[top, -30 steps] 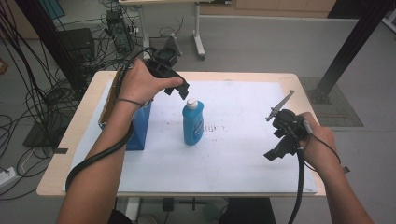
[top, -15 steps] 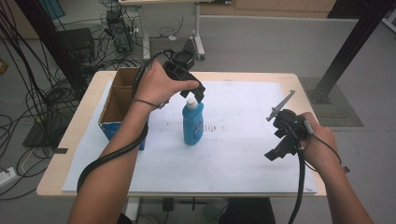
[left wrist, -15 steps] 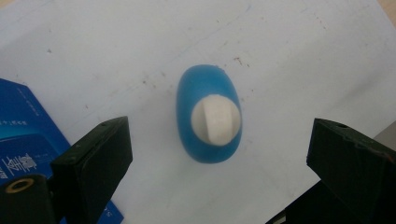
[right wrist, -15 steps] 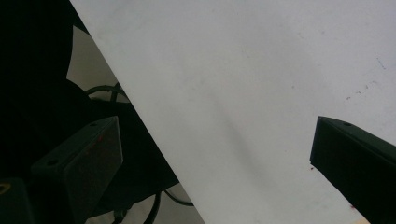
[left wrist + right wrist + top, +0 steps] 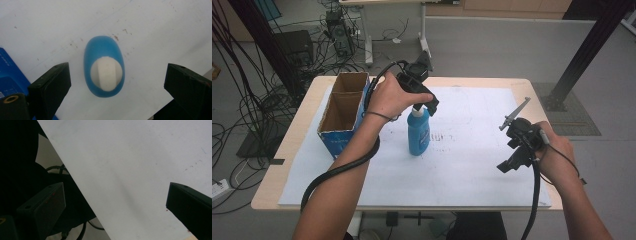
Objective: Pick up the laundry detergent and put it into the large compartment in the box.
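A blue bottle [image 5: 418, 134] with a white cap stands upright on the white sheet [image 5: 472, 150] near the table's middle. My left gripper [image 5: 426, 102] hovers right above it, pointing down and open. From the left gripper view I look straight down on the bottle [image 5: 104, 66] and its white cap [image 5: 106, 73], which sit between the two wide-apart jaws without touching them. My right gripper [image 5: 513, 159] is held low over the sheet's right part, open, with nothing between its jaws; its view looks down across the white sheet [image 5: 130, 170] and its near edge.
An open blue cardboard box [image 5: 343, 112] with two compartments stands at the table's left, close beside the bottle; its corner [image 5: 10, 72] shows left of my left jaw. Cables and equipment lie on the floor beyond the table's far and left sides.
My left gripper has moved right from over the box to directly above the bottle, uncovering the box. The right gripper has stayed where it was.
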